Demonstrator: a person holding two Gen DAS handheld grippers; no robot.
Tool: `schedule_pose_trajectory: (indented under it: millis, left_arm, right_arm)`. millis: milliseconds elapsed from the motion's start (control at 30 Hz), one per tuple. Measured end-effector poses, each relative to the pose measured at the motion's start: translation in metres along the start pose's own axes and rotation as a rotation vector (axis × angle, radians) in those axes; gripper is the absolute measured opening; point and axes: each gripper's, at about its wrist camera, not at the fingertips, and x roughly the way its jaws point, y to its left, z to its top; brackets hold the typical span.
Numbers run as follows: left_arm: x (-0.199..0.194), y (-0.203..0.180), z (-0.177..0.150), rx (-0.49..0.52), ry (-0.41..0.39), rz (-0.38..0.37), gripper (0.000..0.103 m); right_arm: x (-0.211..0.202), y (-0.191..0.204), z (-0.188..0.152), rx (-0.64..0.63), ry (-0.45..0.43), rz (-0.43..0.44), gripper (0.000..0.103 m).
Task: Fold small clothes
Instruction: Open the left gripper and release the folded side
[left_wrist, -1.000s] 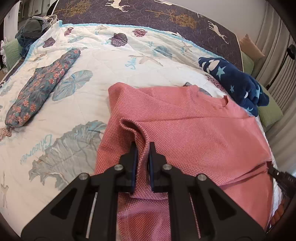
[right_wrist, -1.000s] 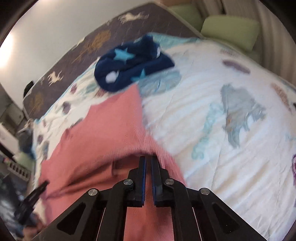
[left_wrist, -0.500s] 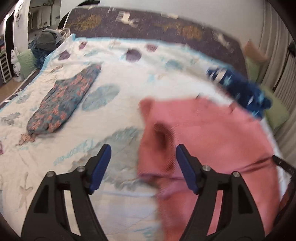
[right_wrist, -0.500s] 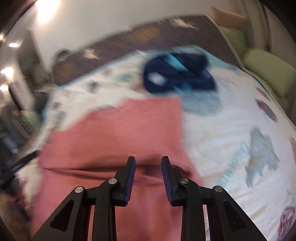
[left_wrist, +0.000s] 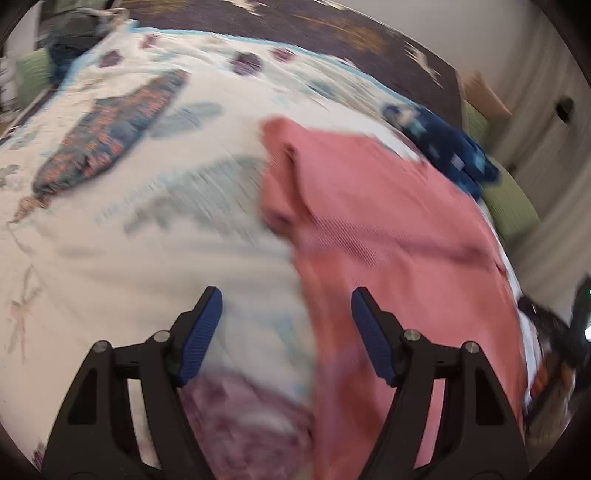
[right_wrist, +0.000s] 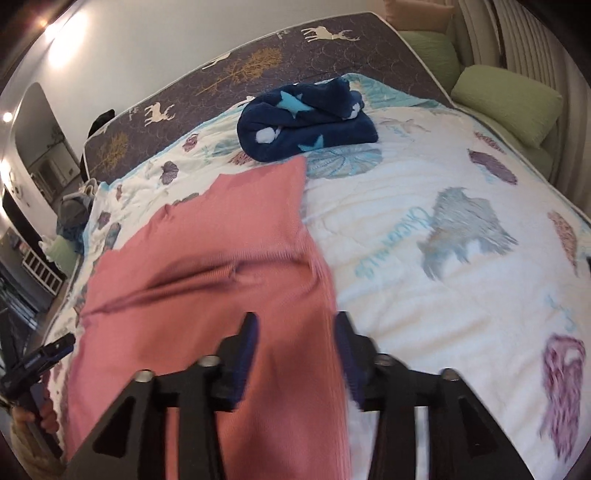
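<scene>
Release is what has just happened: a second ago you had both claws pinched on the shirt (right_wrist: 207, 280), and now your left gripper (left_wrist: 286, 332) and right gripper (right_wrist: 295, 350) stand wide apart with nothing between the pads. That suggests the sleeve fold on each side is laid, so the next fold, probably bringing the hem up, is likely yours to set up. The shirt lies flat on the quilt (right_wrist: 424, 206) in the near middle, its left sleeve (left_wrist: 284, 177) doubled over the body, a soft ridge crossing the chest. It is a pink, finely ribbed knit, limp and likely to slide. Far beyond it sits a plush navy blanket (right_wrist: 306, 122) with stars; far left lies a floral garment (left_wrist: 110, 133).
</scene>
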Motion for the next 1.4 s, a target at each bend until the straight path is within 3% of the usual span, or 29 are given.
schedule_pose_trajectory:
  millis: [100, 200, 233, 333, 433, 667, 767, 867, 900, 967, 1033, 1067, 1200, 1400]
  left_arm:
    - [-0.01, -0.008, -0.021, 0.037, 0.019, -0.038, 0.073]
    - [-0.02, -0.006, -0.034, 0.003, 0.02, -0.108, 0.073]
    - [-0.022, -0.004, -0.037, -0.022, 0.029, -0.141, 0.065]
    - [-0.021, 0.002, -0.042, -0.083, 0.082, -0.232, 0.011]
    - [-0.025, 0.008, -0.048, -0.123, 0.078, -0.239, 0.006]
    - [-0.072, 0.009, -0.071, -0.048, 0.03, -0.171, 0.001]
    - [-0.072, 0.018, -0.077, -0.057, 0.028, -0.138, 0.001]
    - [-0.069, 0.022, -0.087, -0.09, 0.048, -0.169, 0.005]
    - [-0.068, 0.017, -0.091, -0.074, 0.054, -0.169, 0.01]
    - [-0.069, 0.004, -0.097, -0.011, 0.037, -0.14, 0.033]
    - [-0.072, -0.005, -0.101, 0.039, 0.022, -0.117, 0.048]
    - [-0.073, -0.01, -0.102, 0.057, 0.007, -0.099, 0.05]
    - [-0.07, -0.01, -0.105, 0.066, -0.004, -0.079, 0.05]
    - [-0.076, -0.009, -0.115, 0.058, -0.051, -0.069, 0.05]
  right_arm:
    - [-0.009, 0.0, -0.012, 0.01, 0.0, 0.008, 0.054]
    - [-0.018, -0.005, -0.022, 0.019, 0.01, 0.018, 0.055]
    - [-0.021, -0.006, -0.024, 0.02, 0.011, 0.011, 0.057]
    - [-0.03, -0.015, -0.033, 0.049, 0.011, -0.016, 0.059]
    - [-0.042, -0.026, -0.046, 0.079, 0.013, -0.011, 0.061]
    - [-0.071, -0.042, -0.071, 0.097, -0.007, -0.03, 0.067]
    - [-0.075, -0.047, -0.077, 0.119, -0.006, -0.016, 0.067]
    - [-0.078, -0.046, -0.082, 0.112, 0.0, -0.015, 0.067]
    - [-0.08, -0.044, -0.084, 0.103, 0.001, -0.019, 0.067]
    - [-0.083, -0.042, -0.088, 0.091, 0.003, -0.019, 0.067]
    - [-0.087, -0.04, -0.094, 0.087, 0.002, -0.013, 0.067]
    - [-0.09, -0.038, -0.098, 0.083, 0.0, -0.009, 0.067]
    - [-0.1, -0.024, -0.114, 0.023, -0.013, -0.056, 0.067]
    - [-0.12, 0.011, -0.146, -0.186, -0.074, -0.13, 0.07]
